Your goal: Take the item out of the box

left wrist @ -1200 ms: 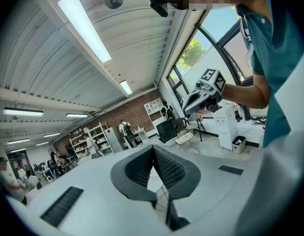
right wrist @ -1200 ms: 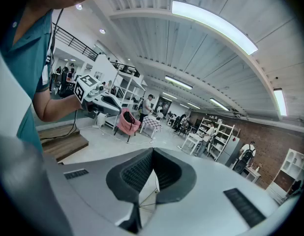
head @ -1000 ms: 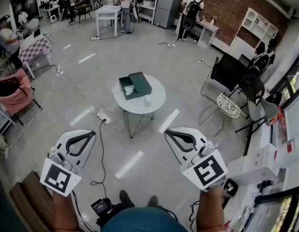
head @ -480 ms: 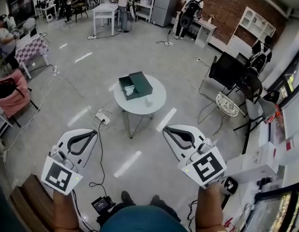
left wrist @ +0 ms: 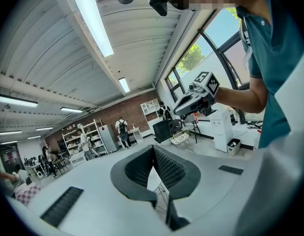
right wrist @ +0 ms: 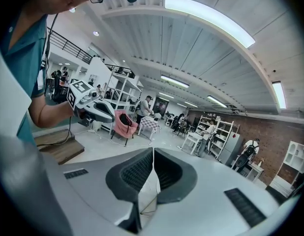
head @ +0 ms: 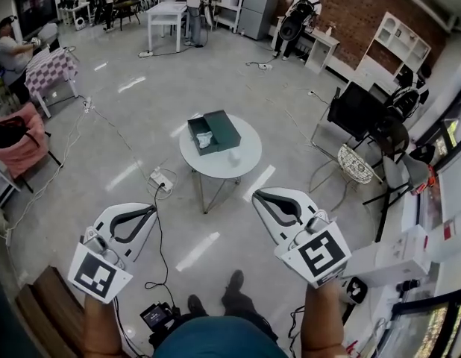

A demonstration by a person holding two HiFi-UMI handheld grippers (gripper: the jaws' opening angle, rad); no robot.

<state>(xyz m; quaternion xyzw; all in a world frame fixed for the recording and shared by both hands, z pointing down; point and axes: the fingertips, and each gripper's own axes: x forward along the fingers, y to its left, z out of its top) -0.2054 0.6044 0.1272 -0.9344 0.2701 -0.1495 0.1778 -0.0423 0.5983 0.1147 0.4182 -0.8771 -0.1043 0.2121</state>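
"What is the floor [head: 126, 125] like?"

"Polished and glossy, with the ceiling lights showing in it. The back wall [head: 350, 10] is rough red brick."

"And the round table [head: 215, 168]?"

"A smooth pale top on thin metal legs. The box [head: 227, 129] looks like matt, dark green card."

"The tools?"

"The left gripper [head: 150, 210] and right gripper [head: 257, 197] have matt white plastic shells. Their pads [left wrist: 169, 168] are black and finely ribbed, rubbery-looking."
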